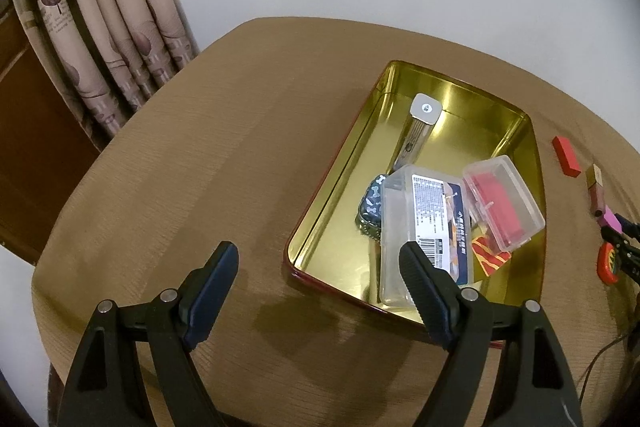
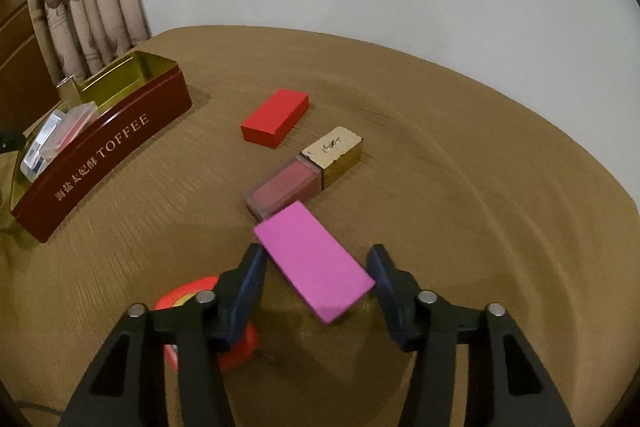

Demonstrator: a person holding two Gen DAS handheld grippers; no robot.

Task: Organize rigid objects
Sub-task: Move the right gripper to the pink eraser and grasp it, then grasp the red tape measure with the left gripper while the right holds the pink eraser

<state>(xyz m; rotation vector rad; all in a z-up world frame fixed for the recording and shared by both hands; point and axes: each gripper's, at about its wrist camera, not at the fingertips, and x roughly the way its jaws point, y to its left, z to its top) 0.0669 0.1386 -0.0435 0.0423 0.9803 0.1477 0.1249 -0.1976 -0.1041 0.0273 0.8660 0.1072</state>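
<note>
Pink block [image 2: 315,261] between right gripper [image 2: 318,265] fingers, lipstick [image 2: 308,171] touching

One tin [image 2: 120,143], two clear plastic boxes [image 1: 428,227] [image 1: 504,203], two blocks [image 2: 276,123] [image 2: 316,259], one lipstick [image 2: 308,171].

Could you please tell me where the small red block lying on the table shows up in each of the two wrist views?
Left wrist view: the red block lies at the right edge of the picture, on the table just outside the toffee tin's right wall.
Right wrist view: the red block lies near the centre, above the lipstick and to the right of the tin.
Shared landmark: the toffee tin with its gold inside.
</note>
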